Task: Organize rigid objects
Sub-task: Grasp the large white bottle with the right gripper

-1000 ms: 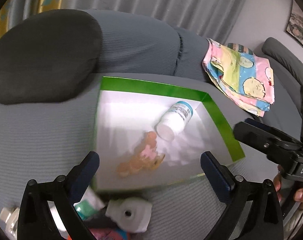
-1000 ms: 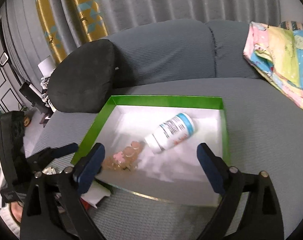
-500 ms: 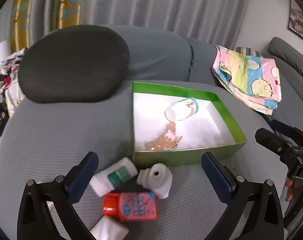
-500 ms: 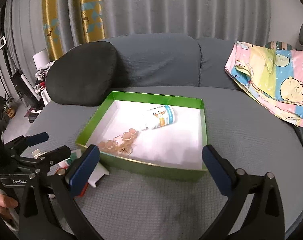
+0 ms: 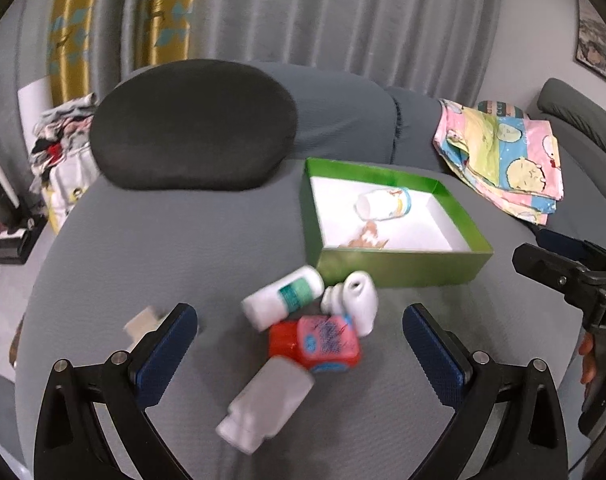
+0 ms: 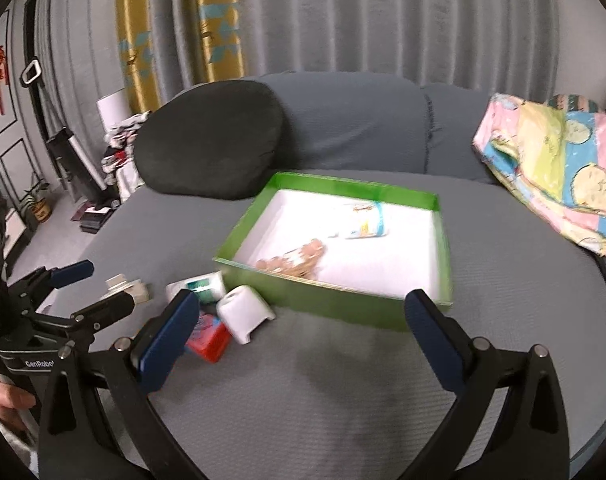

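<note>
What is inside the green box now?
Inside the green box lie a white bottle with a blue band, on its side, and a small pinkish-brown item. The near wall hides the floor strip behind it.

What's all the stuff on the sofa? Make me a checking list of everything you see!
Surface: grey sofa seat, no table.
Job's things: green box holding a white bottle on its side and a small tan trinket; outside its near wall lie a green-label bottle, a white holder, a red-and-pink pack, a plain white bottle and a small white piece.
Clutter: patterned cloth, black cushion.
Grippers: left gripper and right gripper open, empty.
Cables: nothing seen.
Surroundings: grey curtains, pile of clothes.
</note>
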Demonstrator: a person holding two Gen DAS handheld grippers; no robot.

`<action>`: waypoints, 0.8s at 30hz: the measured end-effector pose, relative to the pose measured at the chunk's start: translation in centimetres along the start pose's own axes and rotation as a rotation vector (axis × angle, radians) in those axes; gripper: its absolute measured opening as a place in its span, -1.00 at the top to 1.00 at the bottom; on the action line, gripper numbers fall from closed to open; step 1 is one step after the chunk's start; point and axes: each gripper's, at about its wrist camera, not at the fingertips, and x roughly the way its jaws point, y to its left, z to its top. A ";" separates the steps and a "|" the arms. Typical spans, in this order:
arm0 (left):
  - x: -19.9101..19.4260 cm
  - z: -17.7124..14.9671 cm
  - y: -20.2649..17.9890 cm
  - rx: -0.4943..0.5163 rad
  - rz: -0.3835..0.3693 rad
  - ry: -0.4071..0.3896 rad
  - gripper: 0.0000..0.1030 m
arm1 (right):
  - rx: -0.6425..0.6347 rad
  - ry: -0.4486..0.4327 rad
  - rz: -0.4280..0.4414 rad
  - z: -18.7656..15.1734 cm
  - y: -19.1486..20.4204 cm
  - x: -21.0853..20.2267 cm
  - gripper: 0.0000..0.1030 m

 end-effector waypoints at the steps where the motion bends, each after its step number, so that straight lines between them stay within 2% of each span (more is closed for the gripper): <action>1: -0.2 -0.5 0.6 -0.002 0.010 0.008 -0.99 | 0.002 0.013 0.018 -0.3 0.4 0.2 -0.99; 8: 0.1 -4.8 3.1 -0.004 0.034 0.092 -0.99 | -0.017 0.096 0.115 -2.1 3.6 2.2 -0.99; 13: 1.3 -7.3 3.7 -0.002 0.037 0.159 -0.99 | -0.014 0.193 0.204 -3.7 6.0 4.7 -0.98; 19: 2.7 -8.3 3.4 0.019 0.017 0.183 -0.99 | 0.051 0.352 0.334 -6.3 9.0 9.2 -0.98; 24: 3.7 -8.4 4.0 0.003 -0.021 0.193 -0.98 | 0.146 0.421 0.383 -7.4 10.3 12.2 -0.98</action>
